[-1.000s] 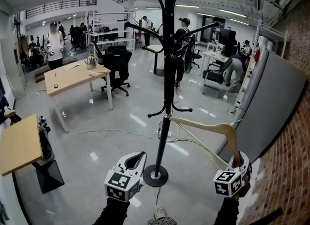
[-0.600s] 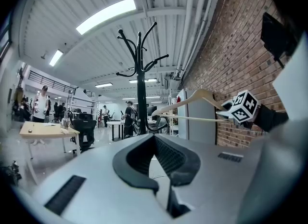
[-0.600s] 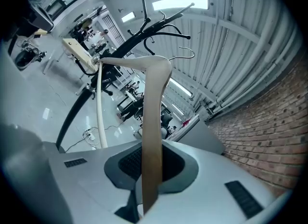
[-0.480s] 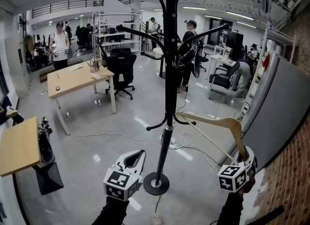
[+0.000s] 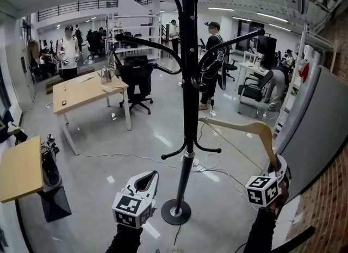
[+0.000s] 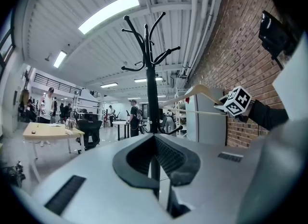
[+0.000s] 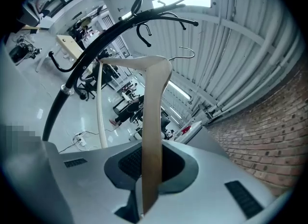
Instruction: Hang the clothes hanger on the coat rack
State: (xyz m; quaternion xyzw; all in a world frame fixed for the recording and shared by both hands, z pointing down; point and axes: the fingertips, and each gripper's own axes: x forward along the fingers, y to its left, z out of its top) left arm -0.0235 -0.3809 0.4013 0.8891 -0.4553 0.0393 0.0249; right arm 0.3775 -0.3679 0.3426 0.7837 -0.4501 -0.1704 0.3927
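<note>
**Wooden hanger held up beside the coat rack, not hung on it**

The clothes hanger [image 5: 255, 129] sat just right of the coat rack [image 5: 189, 110], and the right gripper [image 5: 273, 166] was clamped on the lower end of one wooden arm, which in the right gripper view ran straight up from between the closed jaws. The hanger's far tip reached in close to the black pole, above the low hooks, and rested on none of them; its wire hook [image 7: 185, 52] hung free in the air. The left gripper [image 5: 145, 182] was low, left of the round base [image 5: 175, 211], with its jaws together on nothing. A wooden desk [image 5: 87, 86] stood behind and a brick wall [image 5: 326, 203] to the right.
</note>
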